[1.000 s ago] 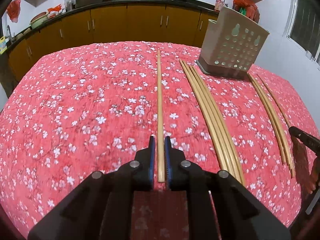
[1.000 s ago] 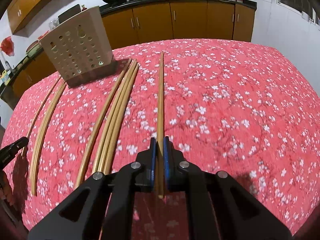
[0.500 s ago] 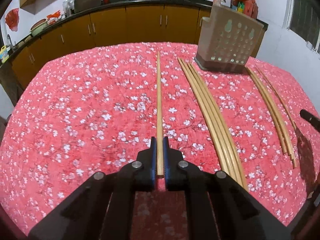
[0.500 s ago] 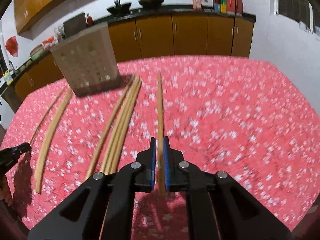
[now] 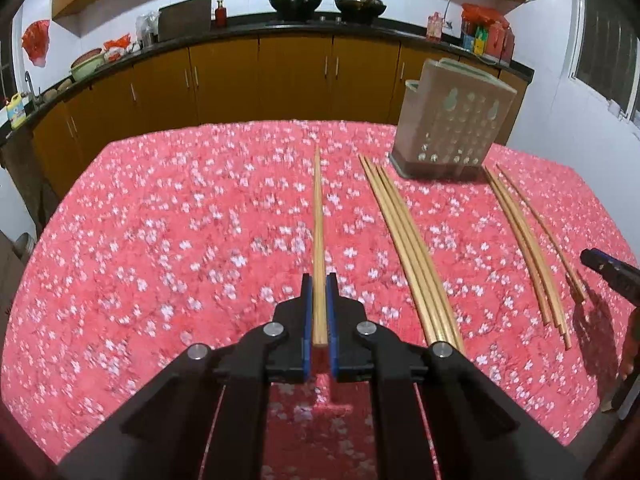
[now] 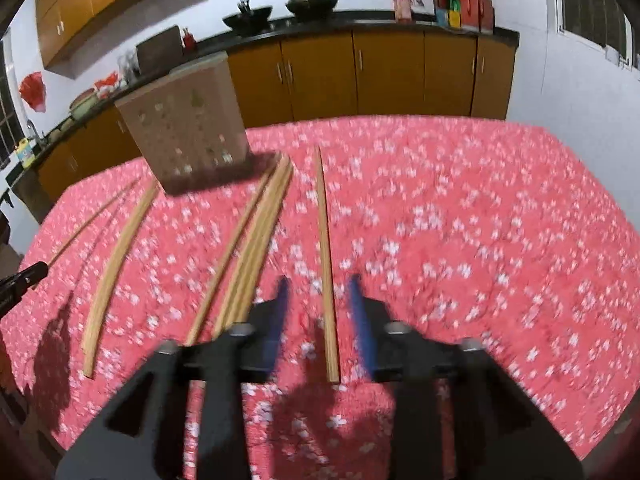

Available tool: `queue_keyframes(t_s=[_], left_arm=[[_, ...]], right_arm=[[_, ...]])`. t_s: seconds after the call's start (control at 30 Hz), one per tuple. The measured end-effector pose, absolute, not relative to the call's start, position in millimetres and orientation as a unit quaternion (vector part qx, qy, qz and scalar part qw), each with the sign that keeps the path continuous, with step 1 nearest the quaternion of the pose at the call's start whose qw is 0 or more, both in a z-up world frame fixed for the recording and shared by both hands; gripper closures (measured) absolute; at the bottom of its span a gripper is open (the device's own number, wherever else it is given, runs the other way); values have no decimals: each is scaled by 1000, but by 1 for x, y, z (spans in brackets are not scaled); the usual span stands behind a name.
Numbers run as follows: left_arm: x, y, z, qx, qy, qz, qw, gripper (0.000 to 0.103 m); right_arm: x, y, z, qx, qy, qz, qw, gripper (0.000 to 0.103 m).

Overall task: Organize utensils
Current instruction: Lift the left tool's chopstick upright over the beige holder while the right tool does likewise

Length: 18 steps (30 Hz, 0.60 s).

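Observation:
My left gripper (image 5: 319,284) is shut on a single wooden chopstick (image 5: 318,236) and holds it above the red flowered tablecloth (image 5: 168,240). My right gripper (image 6: 319,286) is open; another chopstick (image 6: 326,264) lies on the cloth between its spread fingers. A bundle of several chopsticks (image 5: 408,248) lies right of the left gripper and shows in the right wrist view (image 6: 256,252). More chopsticks (image 5: 524,240) lie further right. A beige perforated utensil holder (image 5: 450,118) stands at the table's far side, also in the right wrist view (image 6: 184,120).
Yellow kitchen cabinets (image 5: 260,76) with a dark counter and woks run behind the table. The right gripper's tip (image 5: 608,270) shows at the left view's right edge. The left gripper's tip (image 6: 24,280) shows at the right view's left edge.
The right gripper has opened and let go of its chopstick, which now lies on the cloth. Both grippers have risen, the left one still holding its chopstick.

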State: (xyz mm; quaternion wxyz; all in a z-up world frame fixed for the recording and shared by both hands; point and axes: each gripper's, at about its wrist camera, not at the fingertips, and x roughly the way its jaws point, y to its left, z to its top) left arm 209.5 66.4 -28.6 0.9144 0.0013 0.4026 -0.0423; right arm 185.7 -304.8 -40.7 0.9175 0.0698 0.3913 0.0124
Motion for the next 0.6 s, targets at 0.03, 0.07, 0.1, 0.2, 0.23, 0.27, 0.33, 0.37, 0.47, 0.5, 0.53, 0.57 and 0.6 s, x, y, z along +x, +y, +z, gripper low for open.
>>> queue_keyframes(t_s=[0.03, 0.07, 0.1, 0.2, 0.23, 0.27, 0.33, 0.37, 0.47, 0.5, 0.53, 0.57, 0.6], left_arm=[[209, 66, -32, 0, 406, -42, 913, 95], [210, 65, -34, 0, 409, -42, 912, 95], [210, 65, -36, -1, 411, -42, 911, 95], [210, 64, -41, -1, 415, -42, 909, 95], [209, 63, -41, -1, 416, -42, 908, 95], [209, 62, -42, -1, 416, -43, 908, 95], [209, 60, -41, 0, 415, -43, 909, 95], [209, 60, -38, 0, 412, -44, 910, 95], [204, 58, -28, 4, 395, -43, 918, 95], [201, 58, -23, 5, 390, -42, 920, 95], [200, 58, -17, 7, 381, -41, 924, 95], [198, 58, -11, 8, 374, -40, 927, 95], [197, 60, -7, 8, 368, -40, 929, 95]], right_arm=[[187, -303, -45, 67, 399, 12, 915, 65], [188, -302, -49, 61, 406, 11, 912, 71], [190, -300, -54, 54, 415, 10, 908, 76], [187, -299, -62, 49, 419, 3, 906, 86], [186, -297, -63, 41, 417, 0, 908, 88], [186, -295, -63, 36, 417, 1, 908, 95], [185, -293, -62, 35, 419, 4, 907, 95], [184, -294, -62, 37, 419, 5, 907, 95], [176, -301, -48, 53, 398, 6, 916, 95], [171, -304, -37, 59, 382, 7, 922, 95], [169, -306, -32, 60, 374, 8, 926, 95], [167, -308, -25, 61, 364, 9, 929, 95], [163, -311, -15, 62, 350, 8, 935, 95]])
